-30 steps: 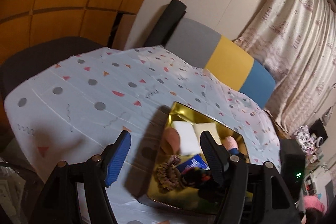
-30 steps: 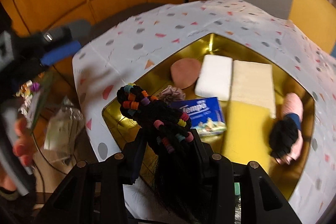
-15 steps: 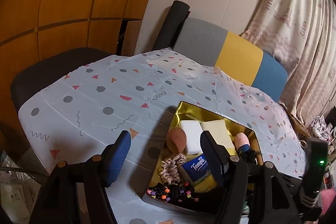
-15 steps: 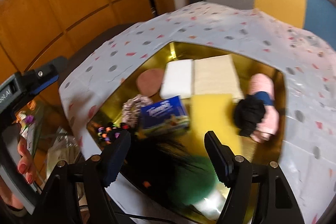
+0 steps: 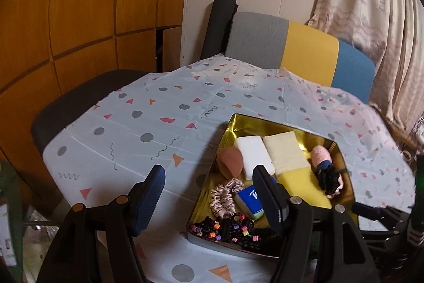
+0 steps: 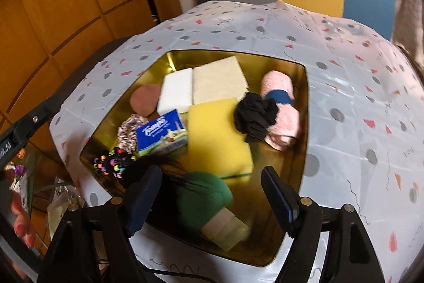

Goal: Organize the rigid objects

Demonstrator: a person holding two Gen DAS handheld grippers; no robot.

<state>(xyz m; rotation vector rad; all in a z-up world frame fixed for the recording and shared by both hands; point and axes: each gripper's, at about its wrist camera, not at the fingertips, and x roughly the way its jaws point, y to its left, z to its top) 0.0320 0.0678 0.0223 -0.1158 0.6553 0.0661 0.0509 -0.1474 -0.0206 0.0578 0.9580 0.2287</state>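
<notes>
writing: the blue tissue pack (image 6: 161, 133) reads "tempo" in white script; smaller print below it is too blurred to read. in the left wrist view only the first letters show beside the jaw.
beaded hair tie: black hair piece with coloured beads (image 6: 112, 165), lying in the near left corner of the gold tray (image 6: 304, 102), its loose black strands trailing right over a green item (image 6: 204, 199).
tray contents: brown pad (image 6: 144, 100), white block (image 6: 176, 90), cream cloth (image 6: 218, 82), yellow sponge (image 6: 216, 135), pink scrunchie (image 6: 127, 131), black scrunchie (image 6: 255, 117) on a rolled pink towel (image 6: 282, 108).
right gripper (image 6: 210, 195): jaws have just been opening; nothing pressed between them, only the strands and green item lie below.
left gripper (image 5: 209, 198): jaws wide apart, gripping nothing, over the tray's near left edge.
worktop: patterned cloth (image 5: 148, 123) with dots and triangles.
right view only: green item and its pale end.
left view only: curtain (image 5: 371, 17).
</notes>
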